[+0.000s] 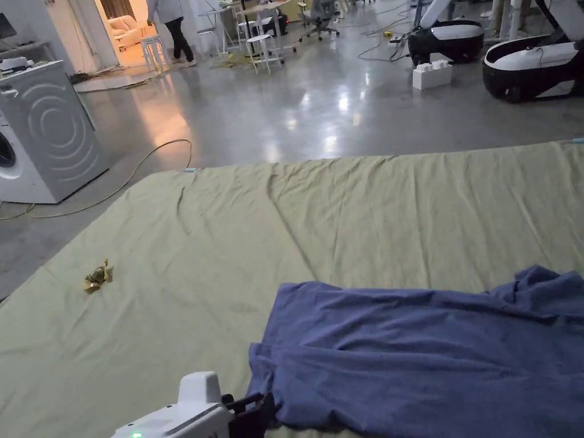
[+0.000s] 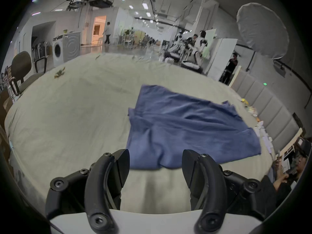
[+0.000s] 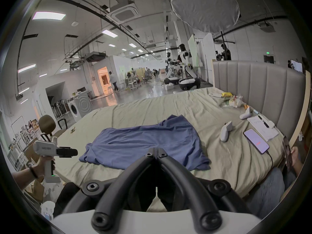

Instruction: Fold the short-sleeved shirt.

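One blue short-sleeved shirt [image 1: 433,359], lying rumpled and partly spread on the green bed sheet [image 1: 228,239]. Two grippers. Left gripper [image 2: 155,168]: jaws spread wide, nothing between them; the shirt's near hem sits just ahead of the jaw tips, between them in the left gripper view, not pinched. In the head view the left gripper [image 1: 259,413] is at the shirt's near left corner, touching or just beside it, can't tell which. Right gripper [image 3: 156,150]: jaws closed together tip to tip, empty, hovering over the near edge of the shirt [image 3: 143,144]; contact with the cloth can't be told.

In the right gripper view, far left of its jaws, the left gripper [image 3: 67,152] is held in a hand [image 3: 46,163], just off the shirt's left corner.

Other counts: one small yellowish wrapper scrap [image 1: 97,278] on the sheet, well left of the shirt and ahead of the left gripper. To the right of the right gripper: two white handheld controllers [image 3: 226,133], one phone [image 3: 256,140] with a cable, one notepad [image 3: 262,128] with a pen, one heap of plastic bags [image 3: 233,101] near the padded headboard [image 3: 258,89]. One washing machine [image 1: 40,137] on the floor beyond the bed's left corner. One office chair [image 2: 22,70] left of the bed. No containers visible holding anything.
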Action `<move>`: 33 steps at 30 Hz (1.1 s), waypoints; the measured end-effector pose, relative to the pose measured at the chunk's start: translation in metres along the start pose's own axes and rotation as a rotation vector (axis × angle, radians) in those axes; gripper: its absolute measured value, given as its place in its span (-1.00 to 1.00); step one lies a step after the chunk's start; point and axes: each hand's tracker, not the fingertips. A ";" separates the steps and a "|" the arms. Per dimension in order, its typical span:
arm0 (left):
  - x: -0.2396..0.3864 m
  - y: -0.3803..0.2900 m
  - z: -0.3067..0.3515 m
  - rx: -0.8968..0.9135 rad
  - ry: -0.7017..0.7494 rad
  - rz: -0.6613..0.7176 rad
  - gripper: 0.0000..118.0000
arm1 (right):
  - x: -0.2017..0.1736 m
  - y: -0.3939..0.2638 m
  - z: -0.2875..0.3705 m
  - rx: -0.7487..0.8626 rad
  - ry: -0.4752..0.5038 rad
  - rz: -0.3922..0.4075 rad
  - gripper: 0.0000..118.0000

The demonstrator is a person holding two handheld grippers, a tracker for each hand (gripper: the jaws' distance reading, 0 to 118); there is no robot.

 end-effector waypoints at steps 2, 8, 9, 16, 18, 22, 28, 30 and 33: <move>-0.006 0.003 -0.027 -0.044 0.033 0.002 0.12 | 0.005 -0.002 -0.002 -0.019 -0.012 -0.020 -1.00; -0.010 -0.001 -0.076 -0.173 0.117 -0.043 -0.16 | 0.014 -0.007 -0.007 -0.056 -0.054 -0.039 -1.00; -0.006 -0.004 -0.077 -0.185 0.130 -0.053 -0.27 | 0.015 -0.008 -0.008 -0.063 -0.056 -0.044 -1.00; 0.015 -0.006 -0.082 -0.171 0.156 -0.175 -0.83 | 0.028 -0.014 -0.046 -0.131 -0.085 -0.015 -1.00; 0.014 -0.001 -0.086 -0.201 0.158 -0.176 -0.83 | 0.040 -0.019 -0.076 -0.199 -0.117 0.018 -0.83; 0.009 0.003 -0.086 -0.227 0.135 -0.176 -0.83 | 0.085 -0.042 -0.160 -0.399 -0.197 -0.010 0.37; 0.007 0.001 -0.086 -0.223 0.124 -0.149 -0.83 | 0.122 -0.067 -0.231 -0.491 -0.262 -0.094 0.07; 0.008 0.000 -0.085 -0.221 0.124 -0.149 -0.83 | 0.114 -0.070 -0.233 -0.502 -0.280 -0.023 -0.20; 0.010 0.000 -0.083 -0.220 0.127 -0.147 -0.83 | 0.092 -0.066 -0.228 -0.472 -0.228 0.098 -0.84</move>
